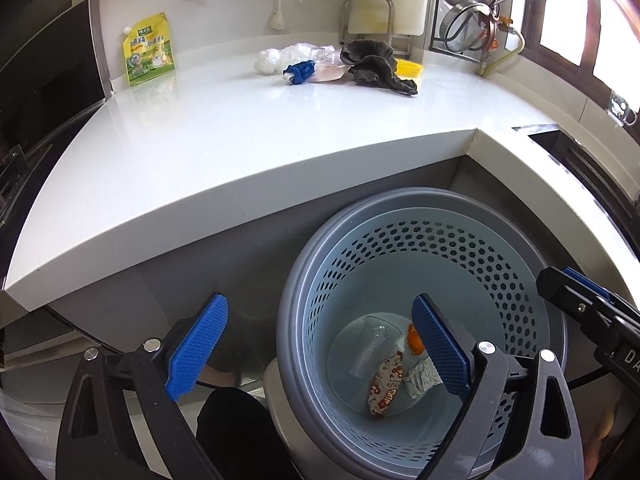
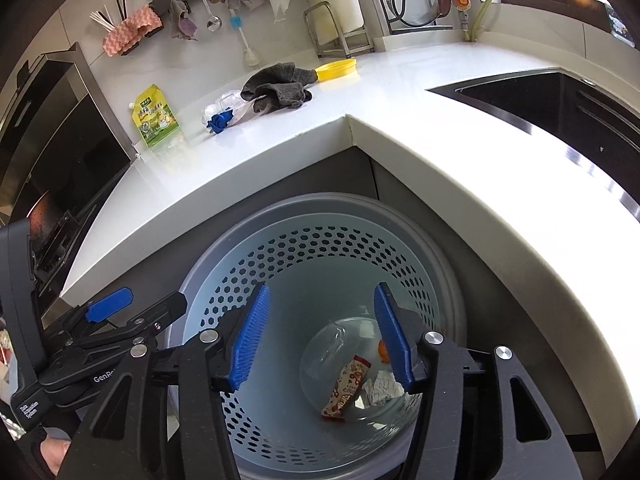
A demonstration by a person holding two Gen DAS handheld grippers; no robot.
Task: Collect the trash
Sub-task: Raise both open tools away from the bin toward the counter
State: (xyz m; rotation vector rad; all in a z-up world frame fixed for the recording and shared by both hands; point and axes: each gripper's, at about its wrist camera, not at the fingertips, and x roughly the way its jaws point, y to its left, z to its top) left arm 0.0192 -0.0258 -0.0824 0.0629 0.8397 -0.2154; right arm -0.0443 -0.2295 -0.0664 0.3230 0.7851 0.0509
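In the left wrist view, the left gripper (image 1: 320, 344) hangs over the near-left rim of the perforated trash bin (image 1: 520, 280), tilted downward, fingers spread wide with nothing between them. At the bin's bottom a red snack wrapper (image 1: 385, 384) lies with its long axis toward the counter.

In the right wrist view, the right gripper (image 2: 326, 338) points down into the bin (image 2: 224, 280), fingers apart and empty. Beside the wrapper (image 2: 347, 388) lies perhaps a clear cup (image 2: 332, 344).
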